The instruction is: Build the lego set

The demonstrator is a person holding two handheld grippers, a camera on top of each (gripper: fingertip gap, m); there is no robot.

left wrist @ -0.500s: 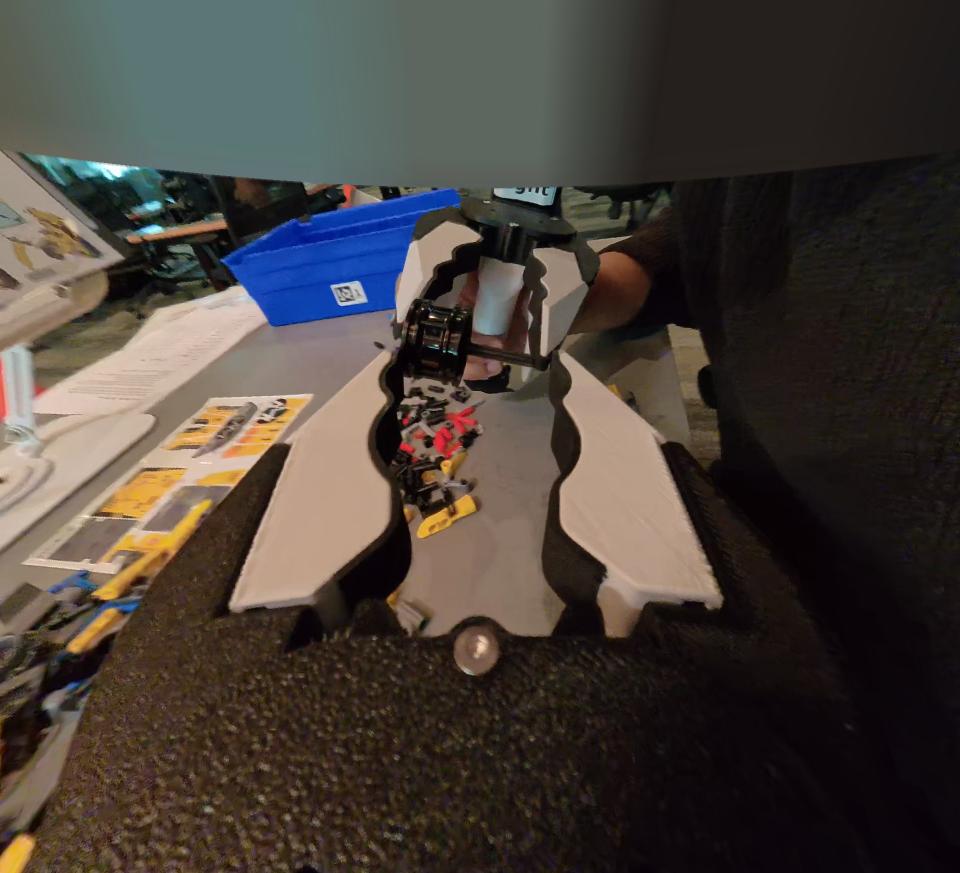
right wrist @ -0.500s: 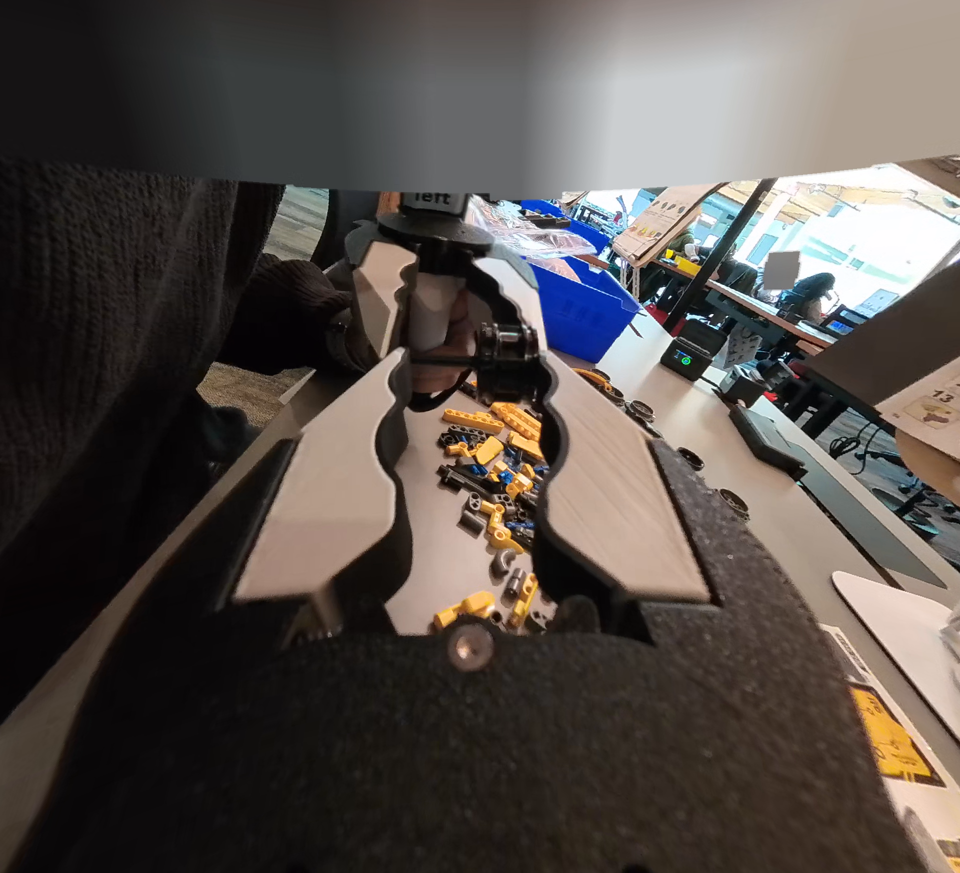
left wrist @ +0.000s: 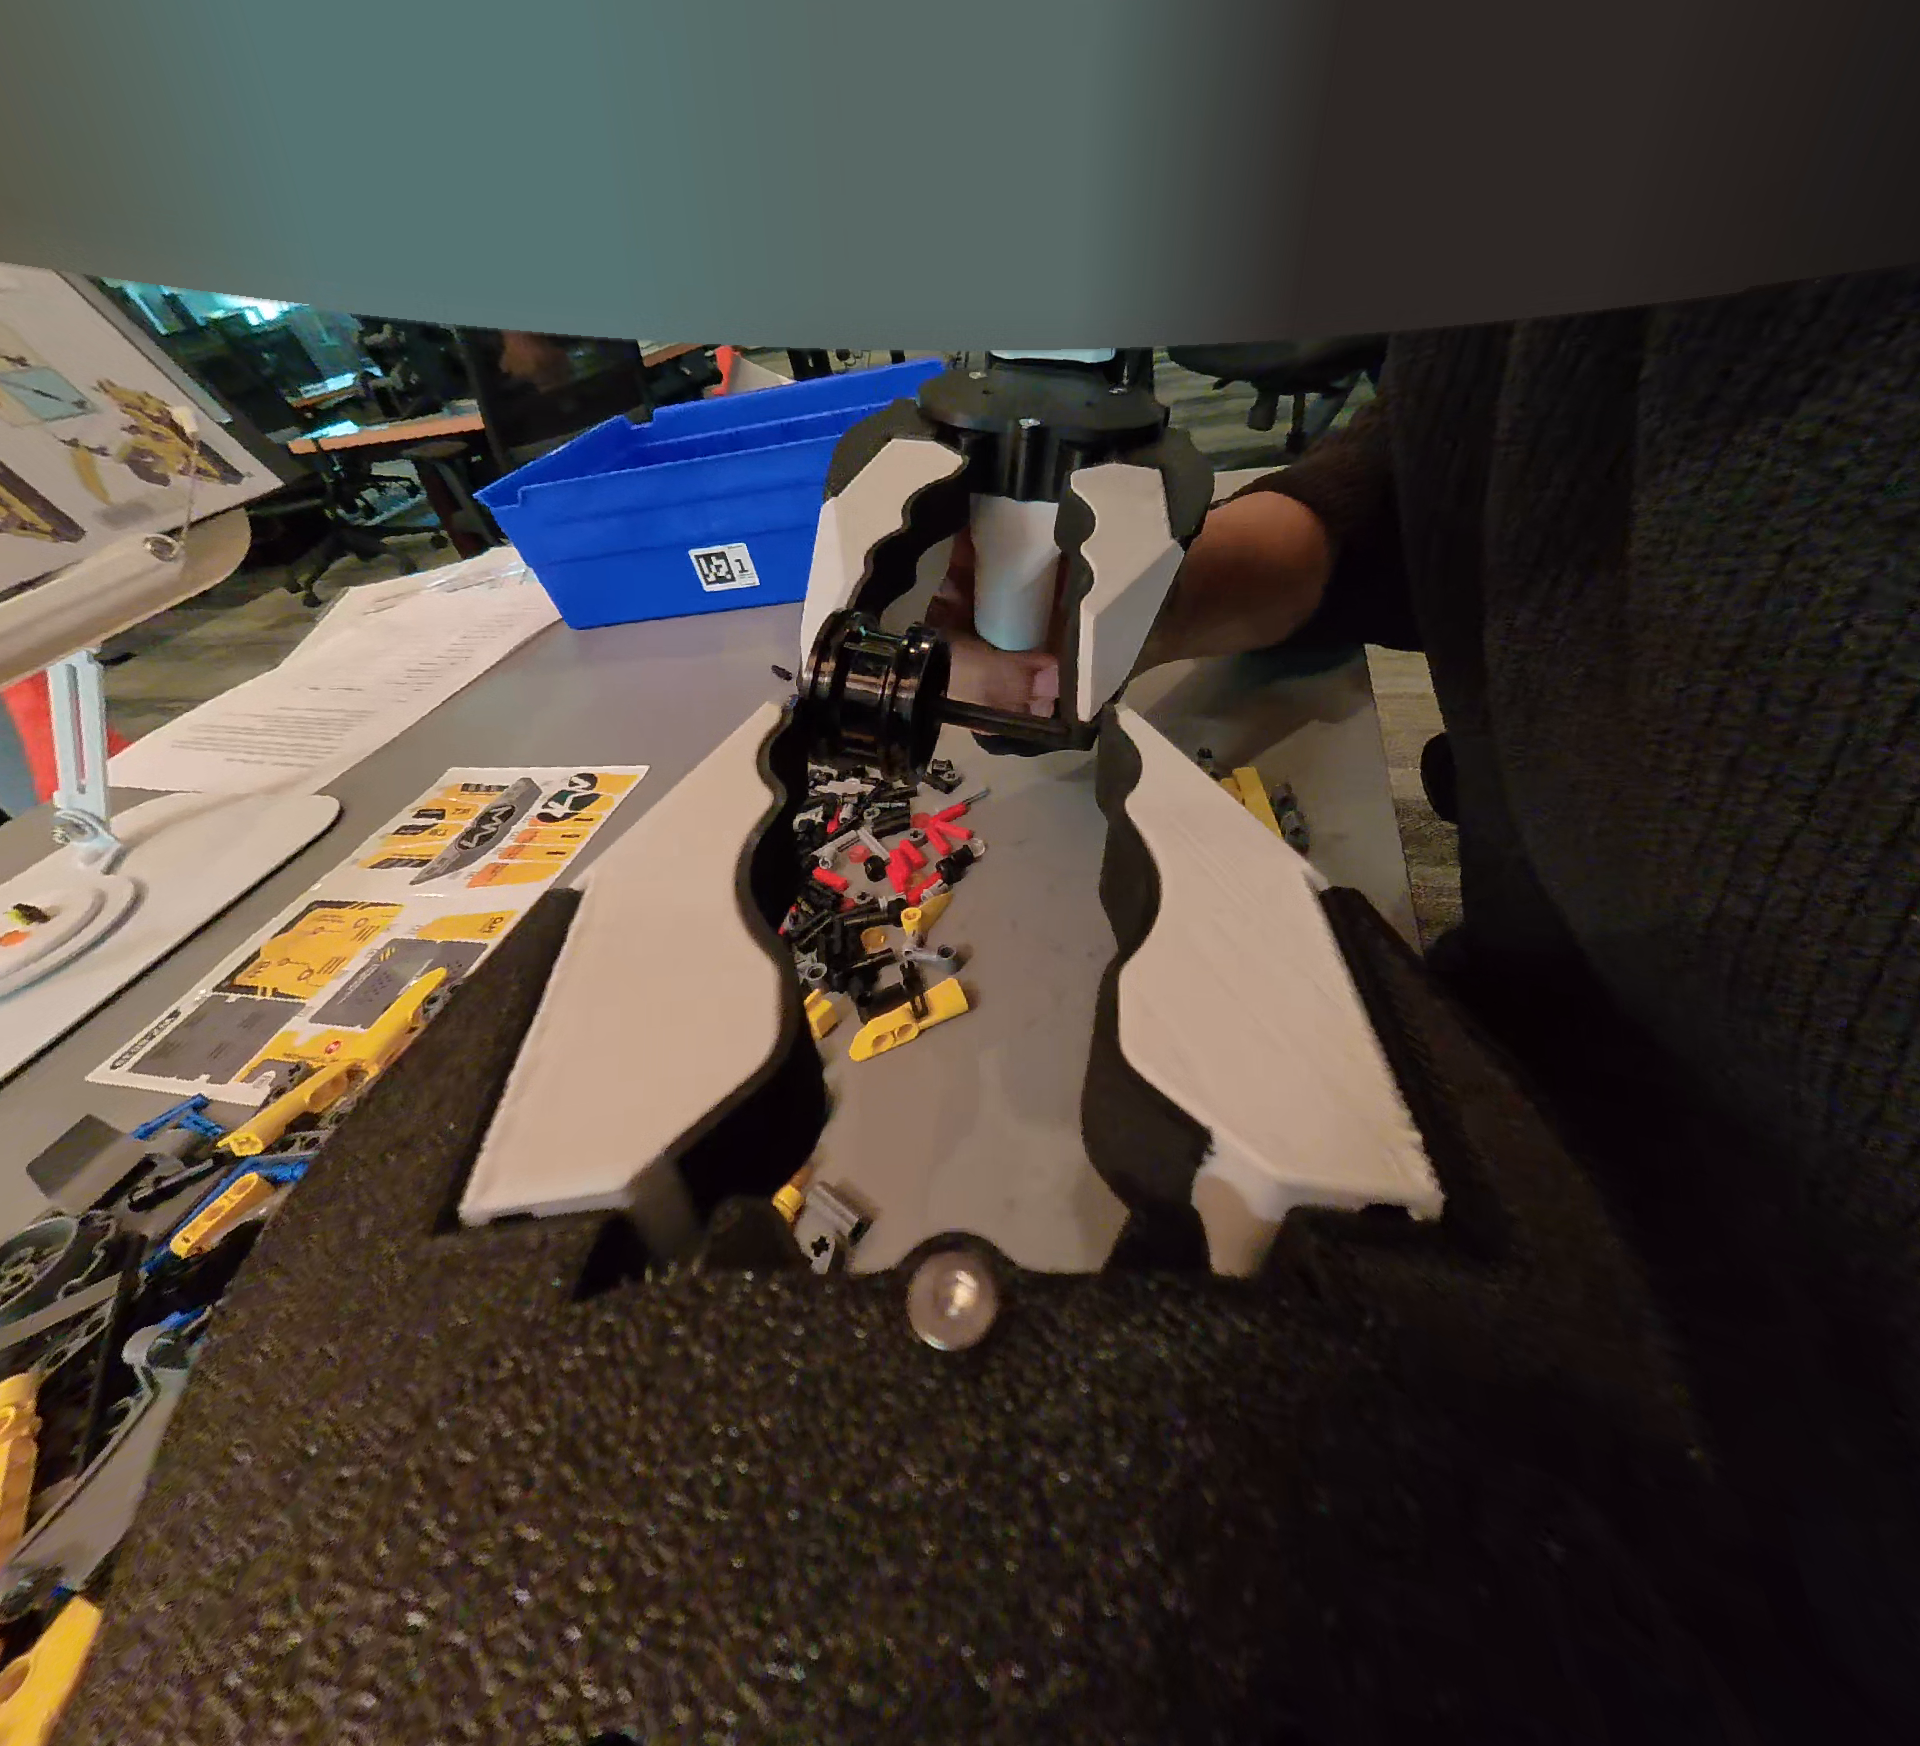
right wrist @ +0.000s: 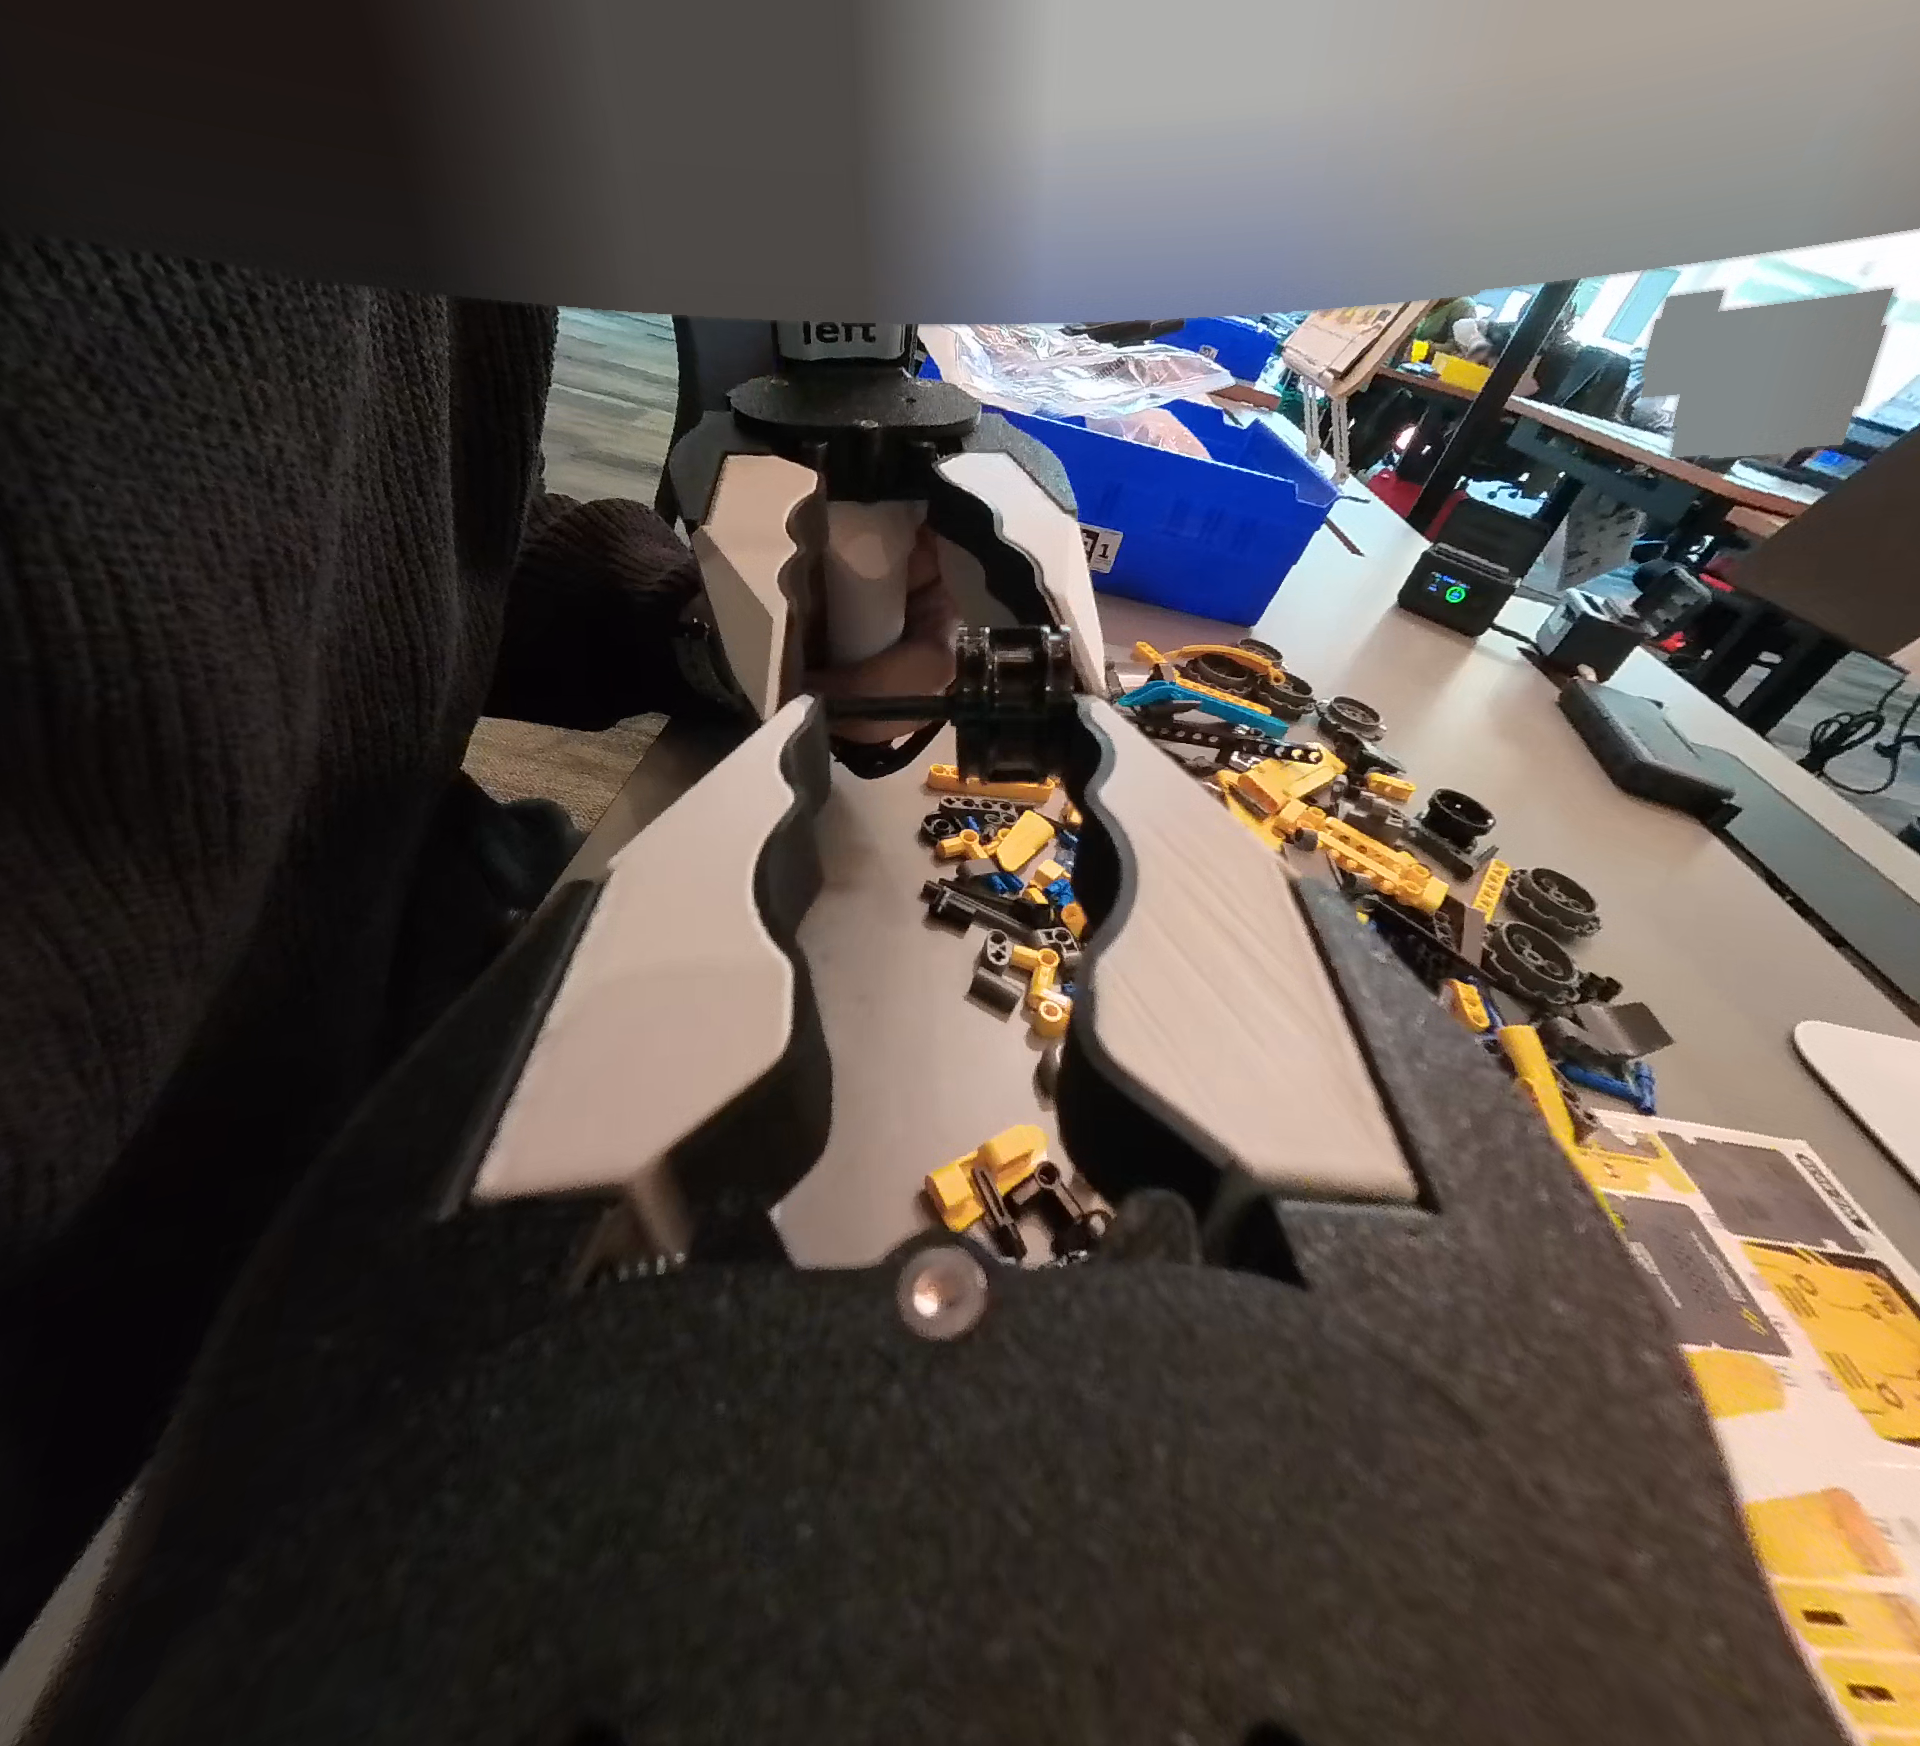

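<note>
- Left wrist view: mounted just behind the left gripper (left wrist: 940,740), looking forward along its fingers, low over the grey table (left wrist: 644,709), close to the scattered small parts (left wrist: 883,896).
- Right wrist view: mounted just behind the right gripper (right wrist: 951,730), likewise low and close, facing the opposite way.
- Aimed at each other: each shows the other gripper head-on.
- Shared: black wheel on its axle (left wrist: 878,683) (right wrist: 1008,673), blue bin (left wrist: 675,512) (right wrist: 1174,501), table.

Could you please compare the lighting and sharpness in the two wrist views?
Left wrist view: dim, the dark knitted garment nearly black, yet the small red and black plastic pieces are sharp. Right wrist view: brighter, daylight washing out the far windows. A smooth blurred band covers both tops.
</note>
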